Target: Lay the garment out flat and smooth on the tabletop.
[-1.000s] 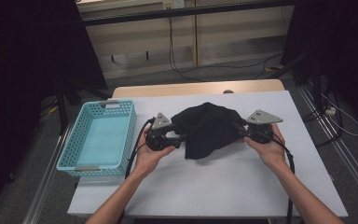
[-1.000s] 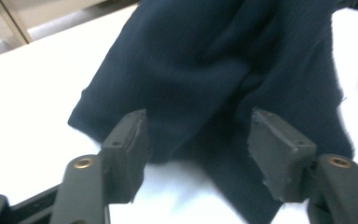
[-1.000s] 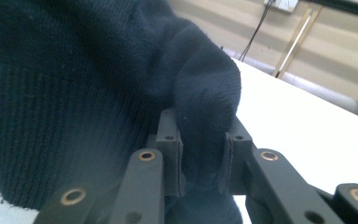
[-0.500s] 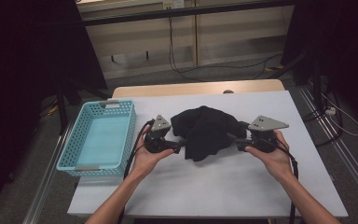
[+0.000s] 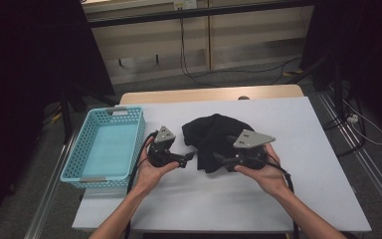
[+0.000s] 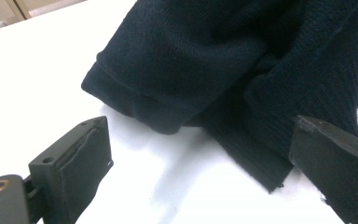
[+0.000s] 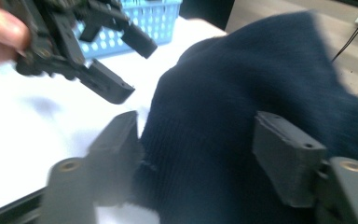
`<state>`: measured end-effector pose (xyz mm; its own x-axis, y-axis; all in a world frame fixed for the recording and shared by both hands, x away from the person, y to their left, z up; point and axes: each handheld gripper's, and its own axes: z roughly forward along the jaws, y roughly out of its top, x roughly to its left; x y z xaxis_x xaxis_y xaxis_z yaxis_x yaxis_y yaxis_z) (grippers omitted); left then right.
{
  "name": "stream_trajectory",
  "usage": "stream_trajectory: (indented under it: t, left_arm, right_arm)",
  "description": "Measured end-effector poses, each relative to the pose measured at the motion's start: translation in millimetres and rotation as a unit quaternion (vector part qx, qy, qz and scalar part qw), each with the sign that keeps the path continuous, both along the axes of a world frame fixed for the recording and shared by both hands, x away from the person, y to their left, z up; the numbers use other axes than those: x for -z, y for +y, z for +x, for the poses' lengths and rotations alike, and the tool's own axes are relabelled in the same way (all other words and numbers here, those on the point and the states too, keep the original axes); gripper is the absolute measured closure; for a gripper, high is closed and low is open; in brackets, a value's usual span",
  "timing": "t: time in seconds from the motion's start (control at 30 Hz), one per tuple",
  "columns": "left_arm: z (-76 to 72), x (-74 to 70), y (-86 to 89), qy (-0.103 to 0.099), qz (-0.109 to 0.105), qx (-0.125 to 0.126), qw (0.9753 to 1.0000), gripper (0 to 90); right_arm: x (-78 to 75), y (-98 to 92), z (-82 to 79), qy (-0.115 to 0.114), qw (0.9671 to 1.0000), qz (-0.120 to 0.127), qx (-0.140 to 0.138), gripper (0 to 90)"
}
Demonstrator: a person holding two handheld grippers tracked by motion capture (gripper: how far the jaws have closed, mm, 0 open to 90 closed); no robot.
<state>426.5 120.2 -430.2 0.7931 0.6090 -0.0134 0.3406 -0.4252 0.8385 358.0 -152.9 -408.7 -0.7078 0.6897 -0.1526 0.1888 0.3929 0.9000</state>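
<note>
A dark navy knitted garment [image 5: 214, 137] lies crumpled in the middle of the white table [image 5: 298, 129]. My left gripper [image 5: 191, 157] is open just left of it, its jaws apart and empty, pointing at the folded hem of the garment [image 6: 177, 88]. My right gripper [image 5: 218, 158] is open at the garment's front right edge, jaws spread over the knit cloth [image 7: 205, 140] without closing on it. The left gripper [image 7: 116, 60] also shows in the right gripper view, open, at the upper left.
A light blue plastic basket [image 5: 107, 149] stands empty at the table's left side, close to my left hand. A wooden board [image 5: 204, 94] borders the table's far edge. Cables lie on the floor beyond and at the right.
My right gripper has moved left and toward me along the garment's front edge. The garment has settled lower and more bunched. The left gripper has stayed almost still.
</note>
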Motion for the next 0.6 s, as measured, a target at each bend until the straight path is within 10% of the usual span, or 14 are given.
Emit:
stream_trajectory:
  t: [0.17, 0.33, 0.6]
  left_arm:
    - [2.0, 3.2, -1.2, 0.01, 0.007, -0.004, 0.9999, 5.1]
    - [2.6, 4.3, -2.9, 0.002, 0.016, -0.002, 0.9999, 5.5]
    - [4.9, 7.8, -8.5, -0.003, 0.013, 0.0, 0.9999, 5.7]
  right_arm:
    - [17.0, 16.5, 20.3, -0.014, 0.999, -0.032, 0.026, 11.5]
    - [36.6, 19.1, 31.7, 0.022, 0.9974, -0.056, 0.04, 9.9]
    - [23.0, 0.8, 24.6, 0.023, 0.9984, -0.036, 0.036, 60.8]
